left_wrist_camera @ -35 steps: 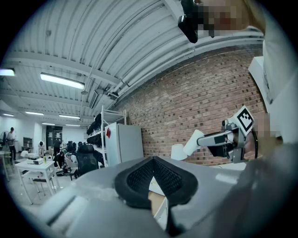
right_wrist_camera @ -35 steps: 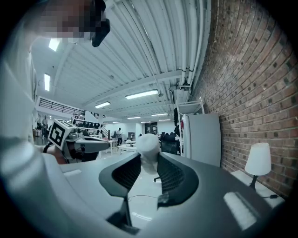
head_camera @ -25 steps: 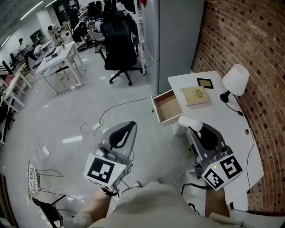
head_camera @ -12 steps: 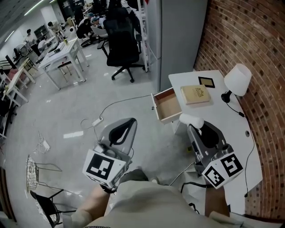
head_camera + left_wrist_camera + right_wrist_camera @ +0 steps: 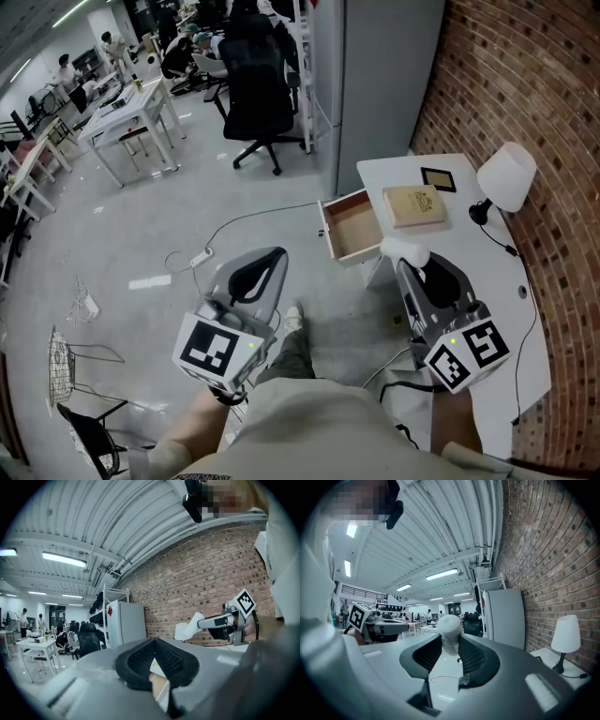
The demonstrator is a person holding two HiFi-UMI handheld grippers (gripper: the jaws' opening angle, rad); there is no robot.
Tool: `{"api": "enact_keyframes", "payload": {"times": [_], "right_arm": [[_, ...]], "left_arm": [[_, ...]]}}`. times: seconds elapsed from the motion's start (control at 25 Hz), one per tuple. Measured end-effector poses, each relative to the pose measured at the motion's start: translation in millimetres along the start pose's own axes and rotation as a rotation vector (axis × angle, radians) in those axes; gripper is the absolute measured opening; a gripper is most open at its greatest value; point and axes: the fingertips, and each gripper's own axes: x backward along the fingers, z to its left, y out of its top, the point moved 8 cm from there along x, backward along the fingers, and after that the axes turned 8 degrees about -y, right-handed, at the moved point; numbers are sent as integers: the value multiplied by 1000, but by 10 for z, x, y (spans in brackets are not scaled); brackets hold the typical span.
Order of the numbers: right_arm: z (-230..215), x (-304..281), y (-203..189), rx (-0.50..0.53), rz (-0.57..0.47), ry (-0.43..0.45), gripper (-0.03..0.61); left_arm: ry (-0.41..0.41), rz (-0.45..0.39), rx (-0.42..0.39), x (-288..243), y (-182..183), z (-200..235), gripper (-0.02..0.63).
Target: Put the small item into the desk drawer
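The right tool (image 5: 411,264) grips a small white item (image 5: 403,251) with a rounded top; in the right gripper view the item (image 5: 450,624) sits pinched between the tips of the two jaws, which stand a good way apart around it. In the head view the item hangs just beside the front corner of the open drawer (image 5: 354,226), near the edge of the white tabletop (image 5: 492,277), and above the drawer rather than in it. The drawer is pulled out from the tabletop's side, its pale wooden inside in view. The left tool (image 5: 272,258) is held out over the grey floor (image 5: 141,234), well apart from the drawer; in the left gripper view its jaws meet at the tips with nothing between them. On the tabletop lie a tan book (image 5: 413,205) and, by the brick wall (image 5: 525,84), a white-shaded lamp (image 5: 506,177)
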Motion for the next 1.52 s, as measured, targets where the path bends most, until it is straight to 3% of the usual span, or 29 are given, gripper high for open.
{"api": "enact_keyframes", "payload": {"times": [0.52, 0.8, 1.16, 1.52], "right_arm": [[-358, -1324, -317, 7, 170, -44, 114], [-638, -2424, -653, -45, 326, -88, 114], [-1055, -3771, -1415, -78, 593, -162, 114], [-1528, -4493, -2411, -126, 840, -202, 114]], "left_arm": [[-44, 41, 20, -821, -333, 1144, 2], [-90, 142, 82, -1535, -739, 2076, 3], [-204, 261, 127, -2451, -1341, 3018, 3], [-241, 362, 226, -3126, -2105, 3365, 2]]}}
